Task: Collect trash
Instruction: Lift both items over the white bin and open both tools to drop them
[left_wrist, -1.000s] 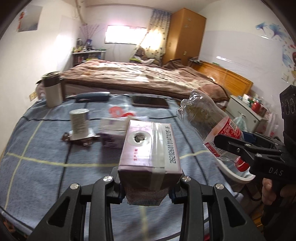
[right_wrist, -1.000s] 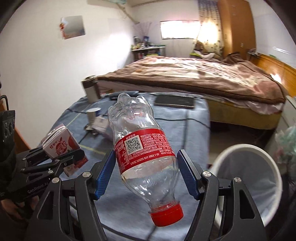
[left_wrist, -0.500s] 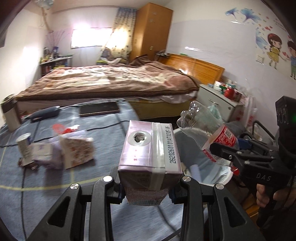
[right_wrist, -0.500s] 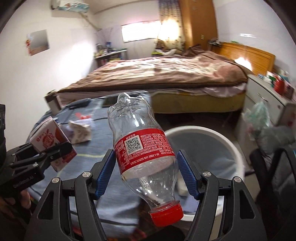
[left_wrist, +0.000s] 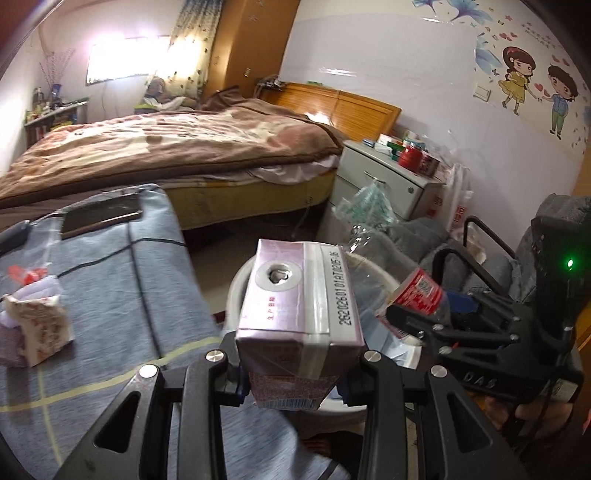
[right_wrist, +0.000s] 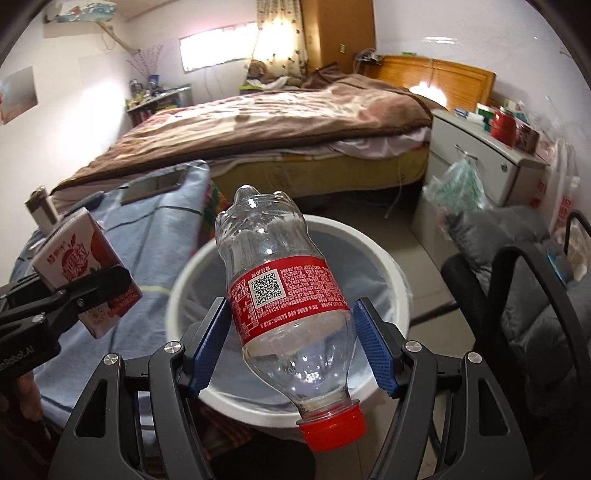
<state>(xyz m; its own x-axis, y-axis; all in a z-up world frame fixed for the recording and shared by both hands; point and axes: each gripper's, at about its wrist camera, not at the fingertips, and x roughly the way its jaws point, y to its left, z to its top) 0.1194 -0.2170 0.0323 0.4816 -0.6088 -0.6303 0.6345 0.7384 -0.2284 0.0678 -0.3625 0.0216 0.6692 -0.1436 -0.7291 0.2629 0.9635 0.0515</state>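
Observation:
My left gripper is shut on a pink juice carton and holds it beside the rim of the white trash bin. The carton also shows in the right wrist view. My right gripper is shut on a clear plastic bottle with a red label and red cap, cap toward me, right above the open white bin. In the left wrist view the bottle and right gripper sit to the right of the carton.
The table with a blue checked cloth lies to the left, with a torn carton and wrappers and a dark phone. A black chair with grey clothes stands right of the bin. A bed and nightstand lie behind.
Both grippers have swung right, away from the table toward the bin. The bottle is now directly over the bin opening and the carton is at its rim. Both grips are unchanged.

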